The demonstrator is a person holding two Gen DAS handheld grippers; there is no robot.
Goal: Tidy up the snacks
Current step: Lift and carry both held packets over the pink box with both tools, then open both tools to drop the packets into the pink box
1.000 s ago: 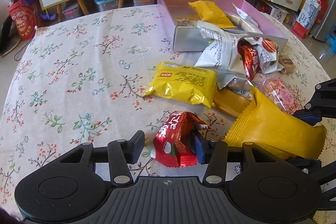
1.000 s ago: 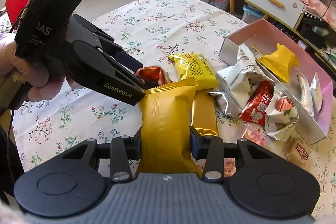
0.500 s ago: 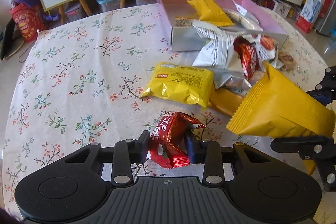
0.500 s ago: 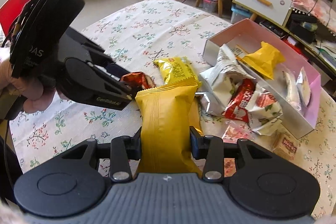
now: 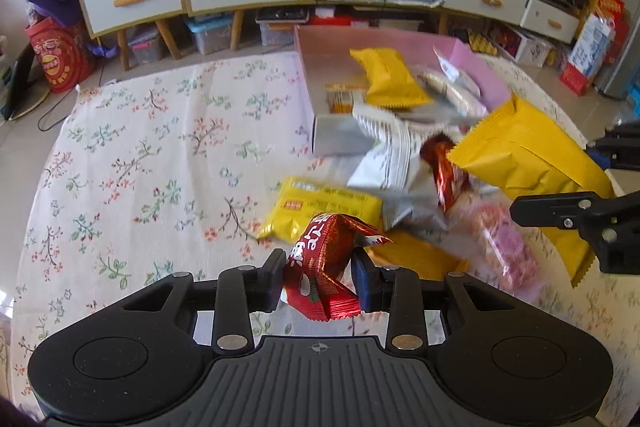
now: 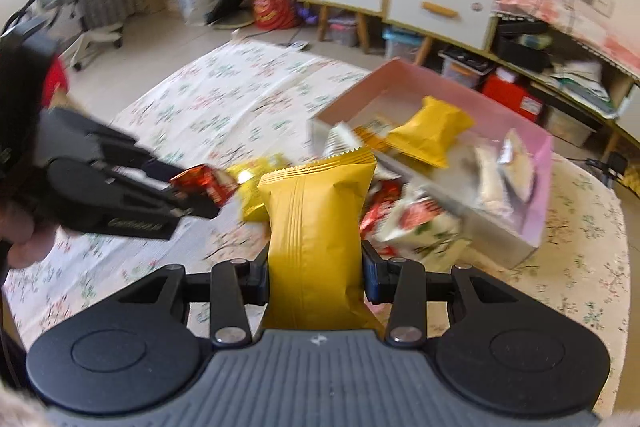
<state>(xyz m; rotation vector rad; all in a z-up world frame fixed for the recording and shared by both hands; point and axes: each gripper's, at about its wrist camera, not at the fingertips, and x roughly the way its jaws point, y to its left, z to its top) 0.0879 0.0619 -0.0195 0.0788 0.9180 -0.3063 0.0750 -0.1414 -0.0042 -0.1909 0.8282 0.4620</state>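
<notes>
With a few snacks already lying in the pink box [image 5: 472, 63], the left gripper [image 5: 318, 281] is pinching a red packet [image 5: 324, 267] and the right gripper [image 6: 316, 269] is clamping a yellow packet [image 6: 316, 227], both above the table [image 5: 140, 155], where several more are waiting.

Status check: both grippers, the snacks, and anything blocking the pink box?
Left gripper shut on red packet. Right gripper shut on yellow packet. Loose packets heaped against pink box front.
</notes>
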